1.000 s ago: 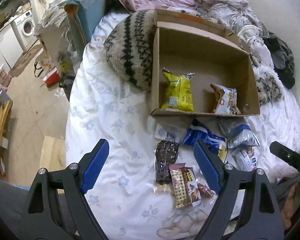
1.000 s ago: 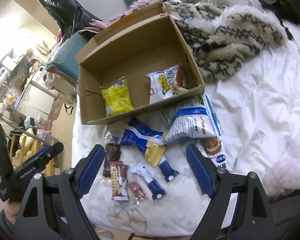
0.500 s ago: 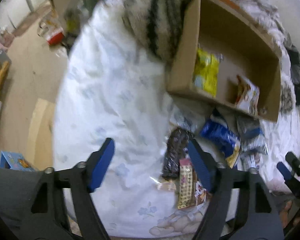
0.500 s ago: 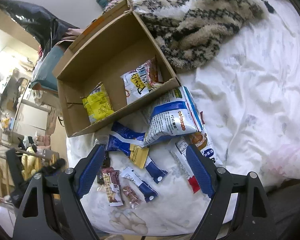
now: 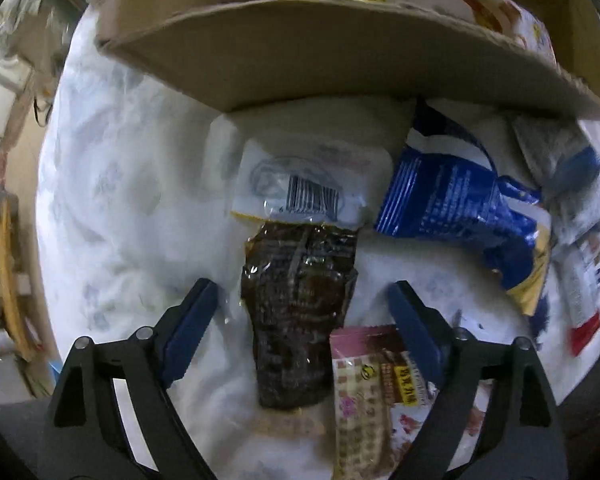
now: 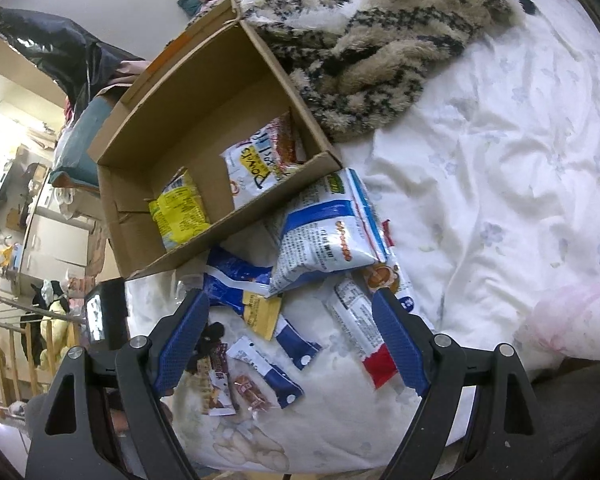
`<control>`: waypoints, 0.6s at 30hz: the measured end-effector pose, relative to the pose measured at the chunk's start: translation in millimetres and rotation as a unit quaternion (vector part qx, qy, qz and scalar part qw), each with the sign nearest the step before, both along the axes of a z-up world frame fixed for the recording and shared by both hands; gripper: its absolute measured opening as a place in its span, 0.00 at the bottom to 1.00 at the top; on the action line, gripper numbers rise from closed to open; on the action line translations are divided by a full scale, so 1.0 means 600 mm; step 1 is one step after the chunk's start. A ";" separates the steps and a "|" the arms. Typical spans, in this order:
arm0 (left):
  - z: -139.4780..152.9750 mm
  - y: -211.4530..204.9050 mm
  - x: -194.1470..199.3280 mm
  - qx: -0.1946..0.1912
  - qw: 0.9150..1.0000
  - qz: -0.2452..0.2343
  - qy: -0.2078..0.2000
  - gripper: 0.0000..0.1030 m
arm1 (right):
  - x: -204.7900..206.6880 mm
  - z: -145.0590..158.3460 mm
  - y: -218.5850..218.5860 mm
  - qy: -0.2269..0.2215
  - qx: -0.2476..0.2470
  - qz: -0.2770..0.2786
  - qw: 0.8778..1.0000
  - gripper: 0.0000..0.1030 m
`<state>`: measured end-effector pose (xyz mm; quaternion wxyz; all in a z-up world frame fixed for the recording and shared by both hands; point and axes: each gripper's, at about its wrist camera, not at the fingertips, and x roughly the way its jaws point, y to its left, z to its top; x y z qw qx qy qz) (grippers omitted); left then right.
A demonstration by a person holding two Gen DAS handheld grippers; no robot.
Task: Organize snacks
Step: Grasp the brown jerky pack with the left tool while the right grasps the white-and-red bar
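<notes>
Bedroom's a mess, so the white bed sheet (image 6: pixel 500 168) is my sorting spot, with the cardboard box (image 6: pixel 204 92) parked right by the pile so drops are short. Two bags are already in it. My left fingers (image 5: pixel 302 312) have just been opening, now apart either side of the dark brown snack pack (image 5: pixel 296 300), not pressing it yet. Right fingers (image 6: pixel 288 322) hang wide apart over the loose packets, holding nothing.

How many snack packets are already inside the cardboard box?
2: a yellow packet by the box's left wall, a white packet by its right wall. The near wall may hide more.
</notes>
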<state>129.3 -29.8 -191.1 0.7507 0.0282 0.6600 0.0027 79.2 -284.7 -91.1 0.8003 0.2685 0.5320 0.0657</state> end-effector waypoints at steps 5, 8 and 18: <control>0.014 0.016 -0.001 -0.021 1.000 0.013 -0.007 0.57 | 0.003 0.000 -0.006 0.000 0.005 -0.006 1.000 0.84; 0.031 0.036 -0.003 -0.036 0.999 0.031 -0.018 0.50 | 0.007 -0.001 -0.010 0.000 0.014 -0.010 1.000 0.84; 0.152 0.121 -0.058 -0.089 0.991 0.078 -0.057 0.49 | 0.016 -0.027 -0.041 0.047 -0.013 -0.033 0.998 0.84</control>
